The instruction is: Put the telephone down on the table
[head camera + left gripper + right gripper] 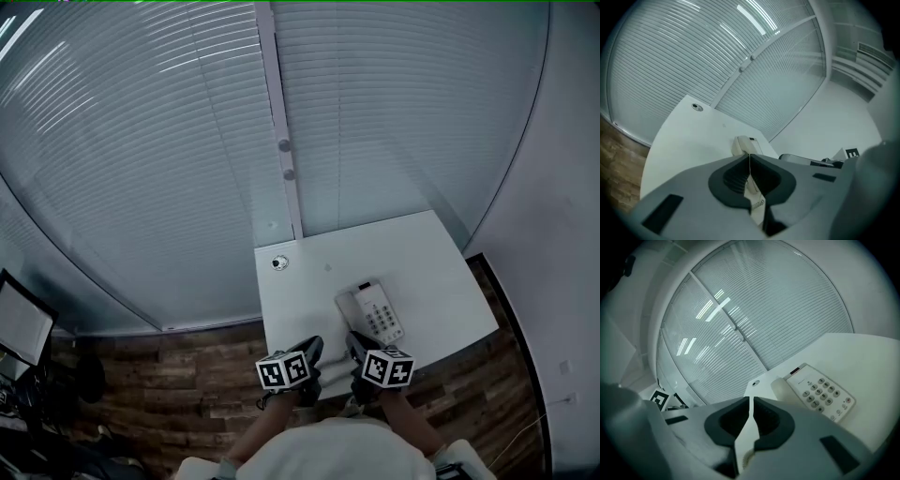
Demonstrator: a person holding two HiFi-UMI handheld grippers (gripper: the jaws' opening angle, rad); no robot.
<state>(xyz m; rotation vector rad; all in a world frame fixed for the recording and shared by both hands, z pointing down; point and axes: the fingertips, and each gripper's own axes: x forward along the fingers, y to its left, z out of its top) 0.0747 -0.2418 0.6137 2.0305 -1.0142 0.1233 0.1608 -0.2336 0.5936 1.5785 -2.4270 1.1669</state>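
White phone (370, 314) lies flat on the table (309, 277), at one o'clock from the left gripper (315, 345) and twelve from the right gripper (353, 341). Both grippers are closed on nothing, clear of it. The task looks done, nothing left.

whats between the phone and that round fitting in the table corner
Bare white table, save one faint speck, lies between the telephone and the round fitting; the head view shows it.
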